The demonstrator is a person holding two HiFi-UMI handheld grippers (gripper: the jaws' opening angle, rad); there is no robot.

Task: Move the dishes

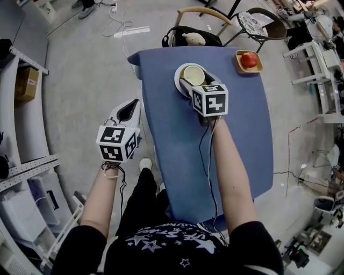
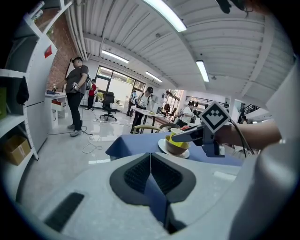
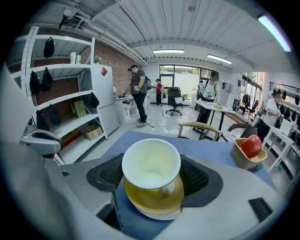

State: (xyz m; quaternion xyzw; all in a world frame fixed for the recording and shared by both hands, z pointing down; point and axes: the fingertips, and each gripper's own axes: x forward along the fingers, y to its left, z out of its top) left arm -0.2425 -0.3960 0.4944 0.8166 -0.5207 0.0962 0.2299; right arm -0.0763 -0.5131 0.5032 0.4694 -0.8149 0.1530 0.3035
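Observation:
A white cup (image 1: 194,74) stands inside a yellow bowl (image 3: 154,199), which rests on a white plate (image 1: 178,75) at the far middle of the blue table (image 1: 177,139). My right gripper (image 1: 194,81) reaches over the stack. In the right gripper view its pads (image 3: 199,178) press the cup (image 3: 151,164) from both sides. My left gripper (image 1: 129,109) hangs off the table's left side above the floor. Its jaws are shut with nothing between them (image 2: 151,176). From there the stack (image 2: 177,145) shows ahead.
A small wooden dish holding a red apple (image 1: 249,60) sits at the table's far right corner. Two chairs (image 1: 204,16) and a black bag (image 1: 191,36) stand beyond the far edge. Shelving (image 1: 21,134) lines the left; people stand in the distance.

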